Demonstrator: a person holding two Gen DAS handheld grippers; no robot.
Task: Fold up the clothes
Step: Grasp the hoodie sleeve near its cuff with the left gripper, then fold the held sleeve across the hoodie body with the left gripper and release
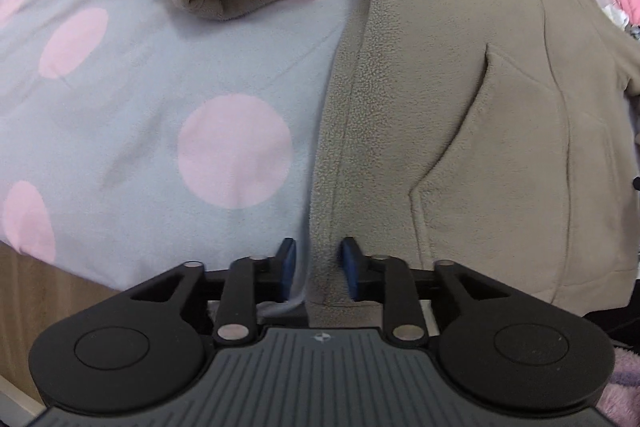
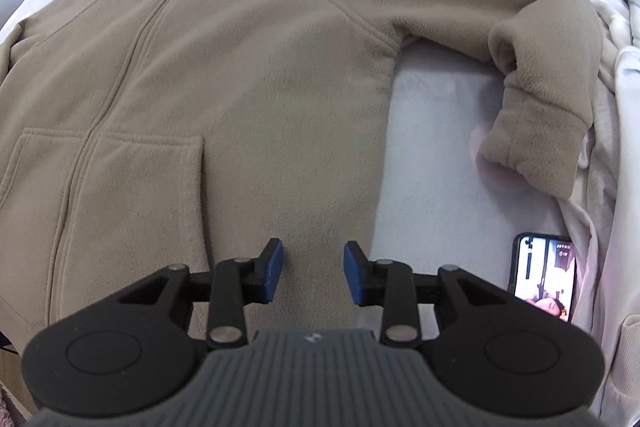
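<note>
We've got the fleece hoodie flat on the bed, zip up, long axis 6-to-12. L gripper straddles its side seam near the hem, R gripper over the other edge (both released, probably not yet touching fabric). Sleeves lie at 11 and 2.

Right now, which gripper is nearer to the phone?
Right. The right gripper hovers over the hoodie's hem, with the phone lying on the blanket just beside it. The left gripper is at the hoodie's opposite hem corner, and no phone shows in its view.
</note>
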